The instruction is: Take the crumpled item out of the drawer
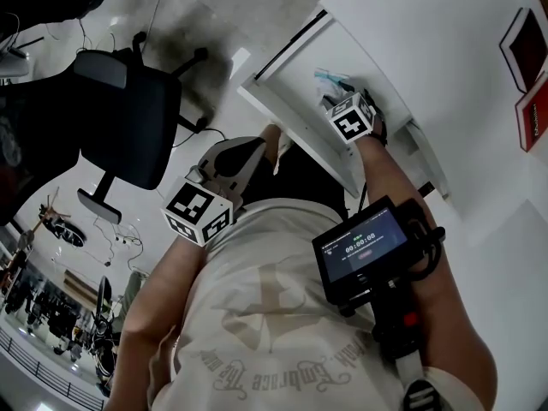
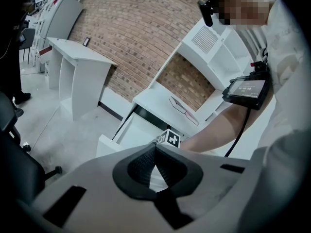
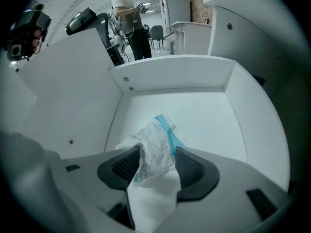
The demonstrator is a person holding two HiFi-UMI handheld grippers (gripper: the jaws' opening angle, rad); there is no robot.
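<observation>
Your right gripper (image 3: 158, 152) points steeply down into the open drawer (image 3: 172, 76), and its jaws stand wide apart with the crumpled item (image 3: 155, 132) directly between the two dark pads. The white, wrinkled sheet fills the gap and touches both pads at its edges, but I do not see it squeezed, so I judge that it is not yet clamped. The item lies on the white floor of the drawer, near the middle. Its long axis runs away from the gripper toward the far wall, along the gap between the pads and not across it, with a blue stripe at the far end. For this reason the coming move seems simple: the jaws need only to come together where they are, and then the item can go straight up and out over the drawer wall. The paper is light and soft, so a grip on the thin edge only could slip. Your left gripper (image 2: 155, 146) has its jaws together on nothing, and it is held outside the drawer, close to your body, so the right hand is clearly the nearer one
</observation>
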